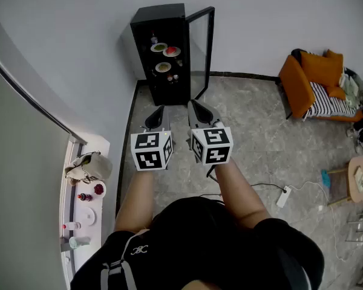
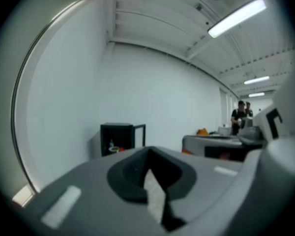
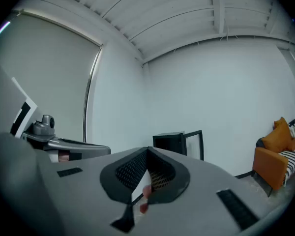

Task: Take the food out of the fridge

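We hold the left gripper (image 1: 158,110) and right gripper (image 1: 193,106) empty, jaws pressed together, with the black fridge (image 1: 142,53) well ahead of them. Its door (image 1: 209,41) stands open. The plates of food (image 1: 163,67) sit on the shelves, and none has been taken out yet.

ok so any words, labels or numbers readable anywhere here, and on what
No text reads clearly in any view.
On the person's dark clothing, a pale emblem: too small to read.
On the left tongs and right tongs, marker cubes: black-and-white square patterns, no letters.
On the white counter, small bottles: labels too small to read.
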`<act>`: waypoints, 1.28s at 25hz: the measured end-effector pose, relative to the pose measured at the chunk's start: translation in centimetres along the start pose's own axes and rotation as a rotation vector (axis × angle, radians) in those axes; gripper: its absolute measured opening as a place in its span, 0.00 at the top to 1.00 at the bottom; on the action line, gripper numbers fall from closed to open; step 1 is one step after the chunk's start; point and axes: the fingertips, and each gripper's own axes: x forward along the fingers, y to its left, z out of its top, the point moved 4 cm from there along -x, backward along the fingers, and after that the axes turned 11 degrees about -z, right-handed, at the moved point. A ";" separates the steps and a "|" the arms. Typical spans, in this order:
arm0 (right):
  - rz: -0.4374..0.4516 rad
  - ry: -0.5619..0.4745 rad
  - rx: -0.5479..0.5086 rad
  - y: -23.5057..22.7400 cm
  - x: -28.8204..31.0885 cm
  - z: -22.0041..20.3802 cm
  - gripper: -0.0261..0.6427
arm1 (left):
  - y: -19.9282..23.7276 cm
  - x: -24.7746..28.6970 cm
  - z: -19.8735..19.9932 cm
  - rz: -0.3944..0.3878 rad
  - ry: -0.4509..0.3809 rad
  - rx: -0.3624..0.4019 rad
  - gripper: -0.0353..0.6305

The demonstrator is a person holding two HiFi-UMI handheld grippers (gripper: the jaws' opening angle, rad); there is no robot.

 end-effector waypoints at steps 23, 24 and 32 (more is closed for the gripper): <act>0.042 0.020 -0.018 -4.4 3.0 -1.2 0.98 | -0.7 5.1 -1.0 0.055 -0.005 -0.057 0.95; 0.044 0.022 -0.022 -4.7 3.1 -1.3 0.98 | -0.9 5.3 -1.1 0.059 -0.006 -0.059 0.95; 0.050 0.040 -0.032 -6.1 4.9 -2.0 0.98 | -0.3 7.0 -1.9 0.083 0.005 -0.092 0.95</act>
